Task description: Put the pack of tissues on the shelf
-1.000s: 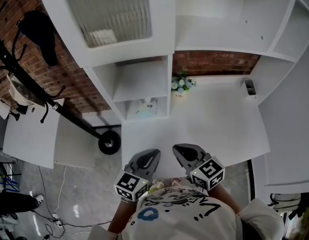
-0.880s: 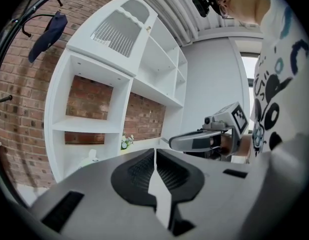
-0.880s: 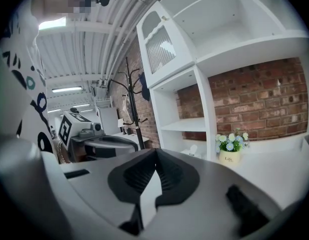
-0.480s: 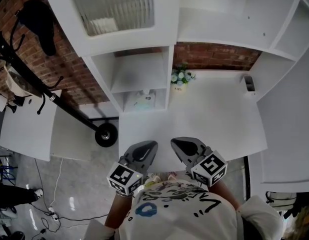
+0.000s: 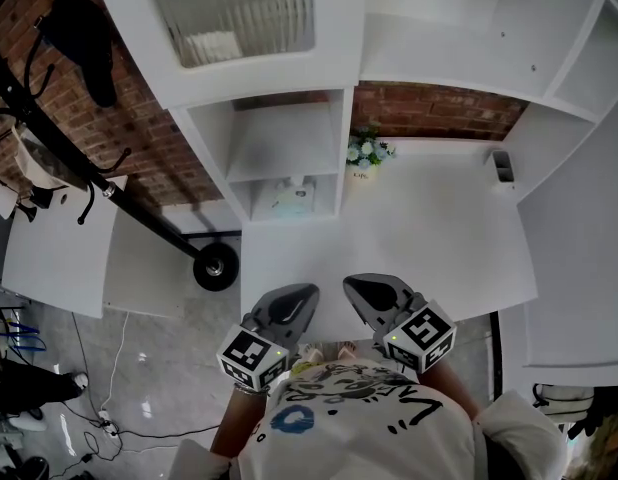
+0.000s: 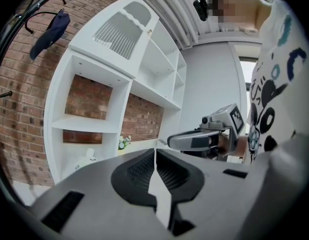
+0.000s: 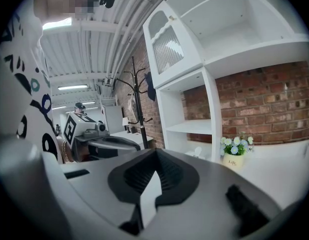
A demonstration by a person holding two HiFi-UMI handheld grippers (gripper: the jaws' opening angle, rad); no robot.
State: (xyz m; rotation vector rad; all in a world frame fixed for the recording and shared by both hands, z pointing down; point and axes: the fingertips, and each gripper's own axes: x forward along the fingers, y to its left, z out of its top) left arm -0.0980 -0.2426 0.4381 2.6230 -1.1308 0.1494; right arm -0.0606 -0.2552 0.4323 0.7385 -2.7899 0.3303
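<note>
1. Two grippers are in the head view, held side by side near the person's body at the near edge of the white desk (image 5: 439, 238). The left gripper (image 5: 297, 300) and the right gripper (image 5: 367, 293) lie close together without touching.
2. Left gripper jaws: fully closed. In the left gripper view the two dark pads meet along one line (image 6: 155, 156), with nothing between them.
3. Right gripper jaws: fully closed. In the right gripper view the pads meet in the same way (image 7: 155, 159), and they hold nothing.
4. Each gripper view also shows the other gripper alongside, with its marker cube toward the person.
5. Task item: the pack of tissues (image 5: 291, 200) stands in the lowest open compartment of the white shelf unit (image 5: 289, 133), at the far left of the desk. One tissue sticks up from its top. It is well apart from both grippers.
6. Same item in the gripper views: the pack shows at the bottom of the shelf unit, in the left gripper view (image 6: 87, 159) and in the right gripper view (image 7: 197, 153).
7. Adjacent item: a small flower pot (image 5: 364, 158) stands on the desk just right of the shelf unit, against the brick wall (image 5: 439, 118).
8. Surroundings: a black coat rack (image 5: 99, 193) stands left of the shelf unit.
</note>
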